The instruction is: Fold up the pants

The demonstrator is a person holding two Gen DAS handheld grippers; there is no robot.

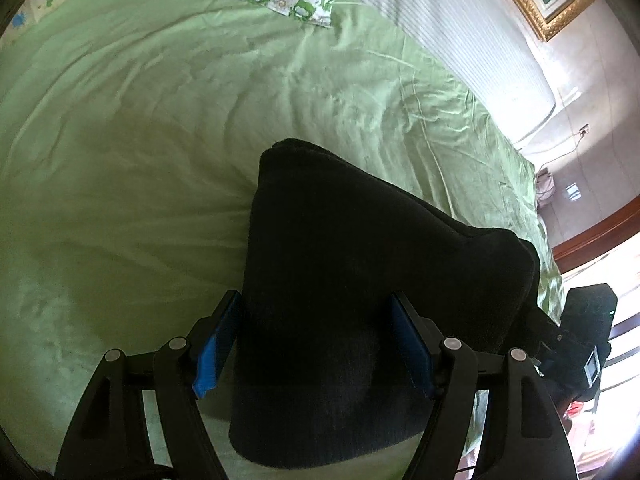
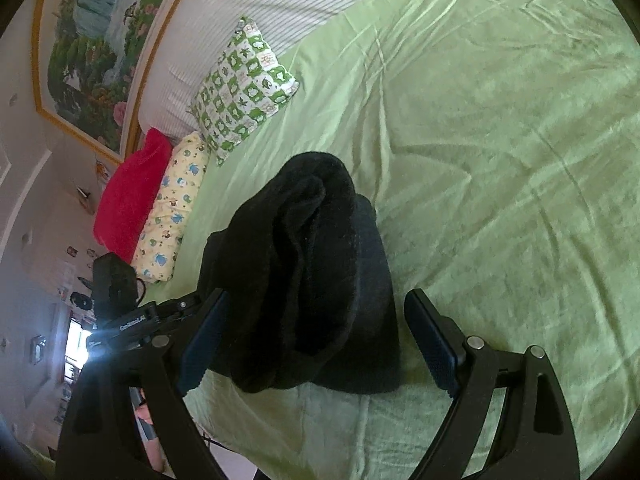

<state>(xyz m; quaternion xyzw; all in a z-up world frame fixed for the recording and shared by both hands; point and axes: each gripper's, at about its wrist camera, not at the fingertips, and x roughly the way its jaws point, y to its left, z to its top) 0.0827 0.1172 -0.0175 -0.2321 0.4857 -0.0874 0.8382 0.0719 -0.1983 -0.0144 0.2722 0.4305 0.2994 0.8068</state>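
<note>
The black pants (image 1: 360,240) lie as a thick folded bundle on the green bedsheet (image 1: 140,140). My left gripper (image 1: 315,296) hangs over the bundle's near end with its blue pads (image 1: 218,344) spread wide. The left pad sits beside the cloth's edge and the right pad is over the cloth; no squeeze shows. In the right wrist view the pants (image 2: 320,220) show rumpled folds on top. My right gripper (image 2: 317,292) straddles their near end, open, with its right pad (image 2: 434,344) clear of the cloth. Each gripper appears at the edge of the other's view.
A green-and-white patterned pillow (image 2: 244,84), a yellow printed pillow (image 2: 172,208) and a red cushion (image 2: 132,192) lie by the white striped headboard (image 2: 256,4). A framed painting (image 2: 92,48) hangs on the wall. The bed's edge (image 1: 544,248) runs just right of the pants.
</note>
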